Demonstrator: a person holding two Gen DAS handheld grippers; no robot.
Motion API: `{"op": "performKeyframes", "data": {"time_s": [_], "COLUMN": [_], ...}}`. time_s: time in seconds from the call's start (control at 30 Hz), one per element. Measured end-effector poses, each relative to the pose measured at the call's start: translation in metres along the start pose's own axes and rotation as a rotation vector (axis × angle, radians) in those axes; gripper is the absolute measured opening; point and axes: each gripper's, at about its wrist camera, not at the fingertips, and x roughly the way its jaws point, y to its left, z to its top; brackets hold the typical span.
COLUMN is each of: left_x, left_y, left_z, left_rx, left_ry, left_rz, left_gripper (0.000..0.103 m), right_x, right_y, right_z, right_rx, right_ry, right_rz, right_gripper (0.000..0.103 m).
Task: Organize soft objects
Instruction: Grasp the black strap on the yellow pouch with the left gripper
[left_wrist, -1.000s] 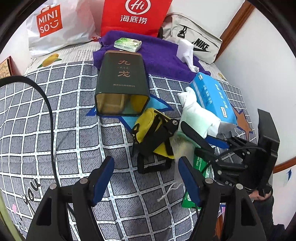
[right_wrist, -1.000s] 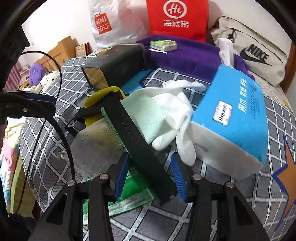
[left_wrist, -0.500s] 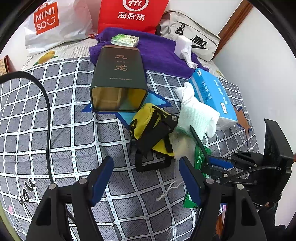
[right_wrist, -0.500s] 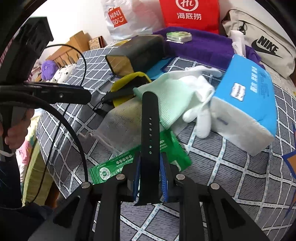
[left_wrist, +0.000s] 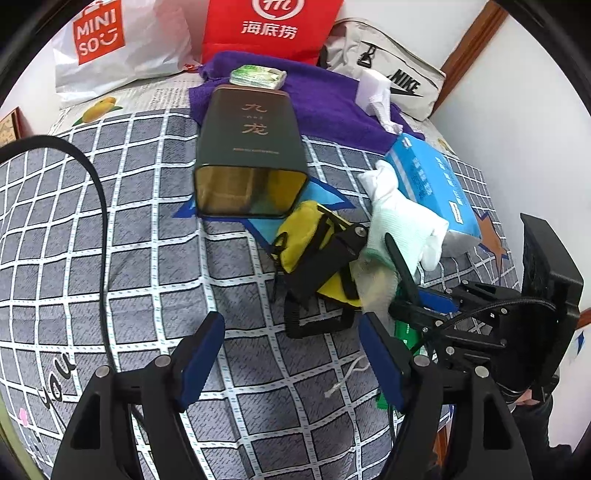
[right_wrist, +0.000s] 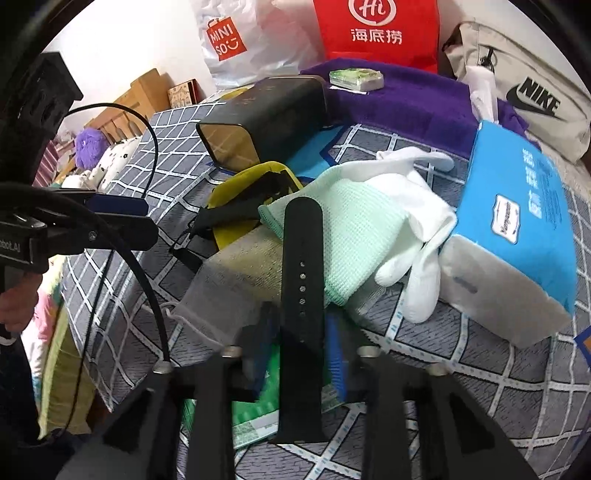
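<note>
The black strap (right_wrist: 301, 295) is now held upright between the blue pads of the right gripper (right_wrist: 299, 350), which are closed on its lower part. One second ago these fingers are seen apart, with the strap lying slanted across the pile; half a second ago they are already pressed on it. Since then the strap is lifted a little and its upper end stands in front of the mint cloth (right_wrist: 354, 229). From the left wrist view the same strap (left_wrist: 400, 264) is seen rising from the right gripper (left_wrist: 424, 301), just beside the yellow pouch (left_wrist: 306, 236).

The left gripper (left_wrist: 291, 362) is kept above the checked bedsheet (left_wrist: 129, 240) with its fingers wide apart, and nothing is held between them. Its place is almost the same as in the earlier pictures.

It is judged that the pick is completed and the strap is separated from the heap of white gloves (right_wrist: 417, 229) and mesh bag (right_wrist: 240, 273). The dark open tin (left_wrist: 251, 162), lying on its side, is probably the place where the strap is to be put, but this cannot be confirmed
</note>
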Motion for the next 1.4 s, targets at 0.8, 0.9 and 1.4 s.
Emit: {"op": "performKeyframes", "data": {"time_s": [0.8, 0.9, 1.4], "left_x": [0.049, 0.051, 0.027], "left_y": [-0.026, -0.031, -0.029], "left_z": [0.024, 0.019, -0.02], "left_rx": [0.172, 0.211, 0.219], "left_ry": [-0.019, -0.023, -0.018], "left_rz": [0.044, 0.078, 0.054], "left_gripper": [0.059, 0.052, 0.038], "right_x": [-0.042, -0.042, -0.048], "right_y": [-0.046, -0.046, -0.051], "right_z": [-0.042, -0.04, -0.042], "right_rx": [0.244, 0.241, 0.256], "right_ry": [-0.054, -0.057, -0.082], "right_rz": [-0.017, -0.02, -0.066], "right_gripper": [0.021, 0.021, 0.021]}}
